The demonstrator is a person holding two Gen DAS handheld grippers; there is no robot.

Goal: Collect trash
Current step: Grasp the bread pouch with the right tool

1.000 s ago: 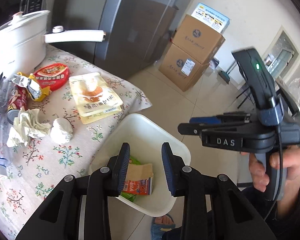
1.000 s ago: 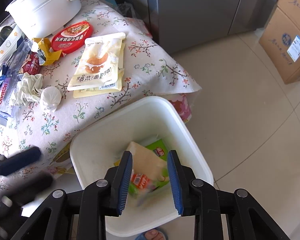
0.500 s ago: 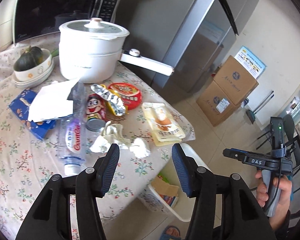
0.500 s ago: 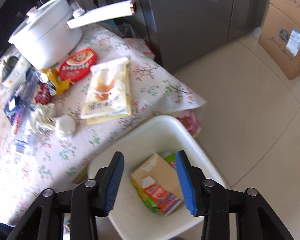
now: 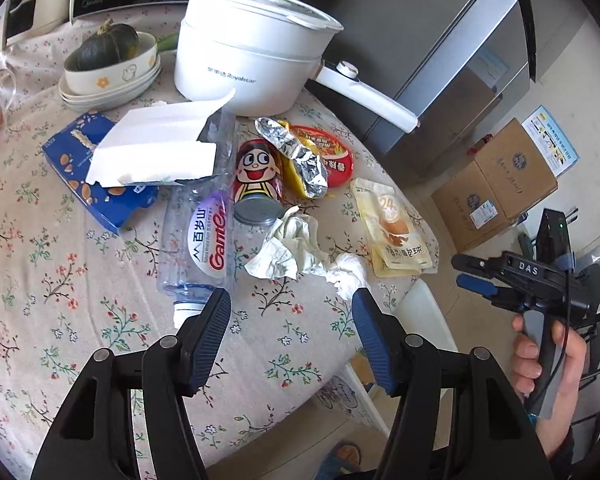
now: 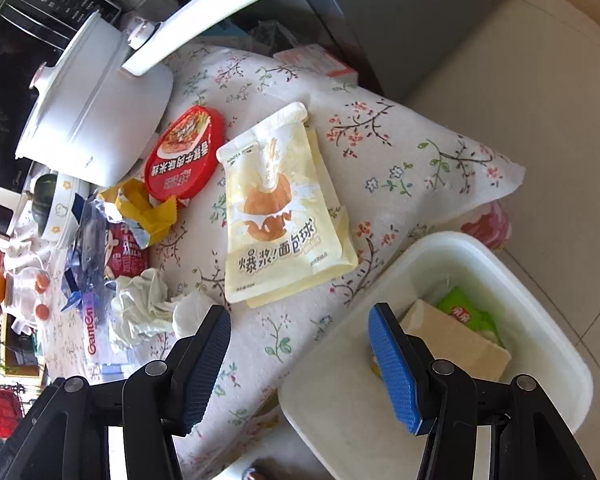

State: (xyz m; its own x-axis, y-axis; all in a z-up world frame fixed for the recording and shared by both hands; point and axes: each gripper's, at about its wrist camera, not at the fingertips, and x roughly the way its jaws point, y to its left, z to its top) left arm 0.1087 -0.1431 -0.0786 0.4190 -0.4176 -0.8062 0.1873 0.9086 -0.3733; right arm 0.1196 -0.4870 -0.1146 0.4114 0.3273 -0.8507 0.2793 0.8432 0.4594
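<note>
Trash lies on the floral tablecloth [image 5: 40, 280]: a clear plastic bottle [image 5: 204, 236], crumpled tissues [image 5: 292, 248], a red milk can [image 5: 256, 180], a foil wrapper [image 5: 296, 152], a red lid [image 5: 332, 156] and a yellow bread pouch [image 5: 396, 232]. My left gripper [image 5: 292, 336] is open and empty above the table's near edge, in front of the tissues. My right gripper [image 6: 300, 364] is open and empty between the pouch [image 6: 284, 216] and the white bin [image 6: 540, 280], which holds a tan carton [image 6: 456, 340] and a green packet [image 6: 464, 312]. The right gripper also shows in the left wrist view [image 5: 476, 276].
A white electric pot [image 5: 252, 52] with a long handle stands at the back, beside a bowl with a squash [image 5: 108, 56] and a blue biscuit box [image 5: 88, 168] under white paper. A fridge [image 5: 472, 72] and cardboard boxes [image 5: 500, 184] stand beyond the table.
Both grippers have drawn back from over the bin and opened wider. The left has swung to face the table's trash; the right has shifted left toward the pouch. The tan carton lies in the bin.
</note>
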